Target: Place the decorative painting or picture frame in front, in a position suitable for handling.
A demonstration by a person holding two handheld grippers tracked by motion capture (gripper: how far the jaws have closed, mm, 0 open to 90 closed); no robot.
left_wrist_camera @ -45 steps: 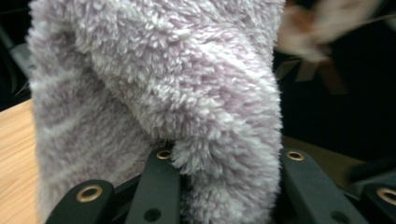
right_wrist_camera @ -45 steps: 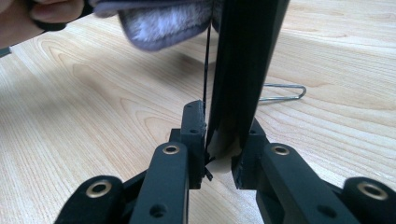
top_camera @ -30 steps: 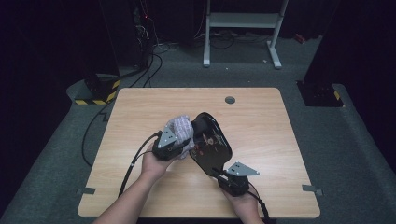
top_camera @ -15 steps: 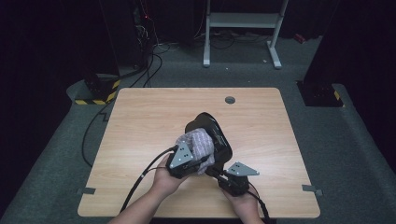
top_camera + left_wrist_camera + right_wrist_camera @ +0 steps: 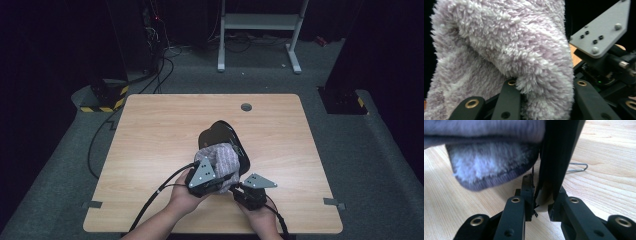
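Light wooden table, black pan resting

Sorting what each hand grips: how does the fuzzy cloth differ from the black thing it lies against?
The fuzzy cloth is pale lilac-white and shaggy; the black thing is dark, smooth and glossy. The cloth droops in soft folds, while the black thing keeps a rigid curved edge. The left tool is closed on the cloth; the right tool clamps the black thing's edge. Both are held over the wooden table.
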